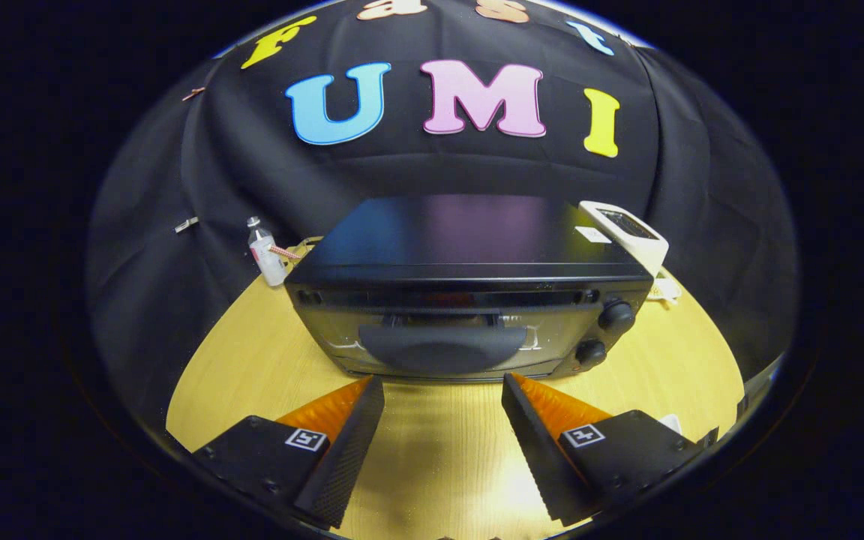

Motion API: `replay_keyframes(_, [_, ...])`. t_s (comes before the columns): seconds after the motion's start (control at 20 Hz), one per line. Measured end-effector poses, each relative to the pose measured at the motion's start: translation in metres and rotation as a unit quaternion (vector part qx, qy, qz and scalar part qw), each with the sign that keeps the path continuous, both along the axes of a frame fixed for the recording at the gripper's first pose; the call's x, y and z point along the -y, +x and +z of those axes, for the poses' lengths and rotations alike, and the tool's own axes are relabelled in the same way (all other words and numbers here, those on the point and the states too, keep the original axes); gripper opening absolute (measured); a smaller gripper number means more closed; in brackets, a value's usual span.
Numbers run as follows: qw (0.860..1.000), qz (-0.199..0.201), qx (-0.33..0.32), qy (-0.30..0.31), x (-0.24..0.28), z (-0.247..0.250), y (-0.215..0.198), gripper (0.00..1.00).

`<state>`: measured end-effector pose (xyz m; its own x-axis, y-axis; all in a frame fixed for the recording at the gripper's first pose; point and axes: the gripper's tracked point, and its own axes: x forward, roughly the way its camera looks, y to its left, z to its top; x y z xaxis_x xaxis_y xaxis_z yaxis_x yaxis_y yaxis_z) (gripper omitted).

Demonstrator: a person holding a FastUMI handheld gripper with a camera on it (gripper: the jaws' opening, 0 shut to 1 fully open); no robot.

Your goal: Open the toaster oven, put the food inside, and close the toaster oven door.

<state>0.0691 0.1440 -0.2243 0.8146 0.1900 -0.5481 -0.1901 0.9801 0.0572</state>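
Ahead, closed toaster oven (469, 300), tongs (443, 390) apart, empty.

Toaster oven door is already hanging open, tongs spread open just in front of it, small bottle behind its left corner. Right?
Not quite. The gripper view shows the toaster oven with its door shut, handle up against the front. The rest holds: tongs spread open just short of it, small bottle behind its left corner.
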Motion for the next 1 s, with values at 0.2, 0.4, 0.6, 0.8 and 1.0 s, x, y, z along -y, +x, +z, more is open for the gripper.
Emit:
replay_keyframes(0.2, [0.999, -0.026, -0.01, 0.026, 0.005, 0.003, 0.013, 0.98])
replay_keyframes(0.4, [1.0, -0.007, 0.022, 0.019, 0.008, 0.024, 0.004, 0.99])
replay_keyframes(0.6, [0.998, -0.015, 0.046, 0.045, 0.017, 0.058, 0.0, 0.98])
replay_keyframes(0.8, [0.994, -0.029, 0.081, 0.067, 0.034, 0.103, 0.0, 0.98])
replay_keyframes(1.0, [0.99, -0.031, 0.132, 0.035, 0.063, 0.154, -0.004, 0.98])
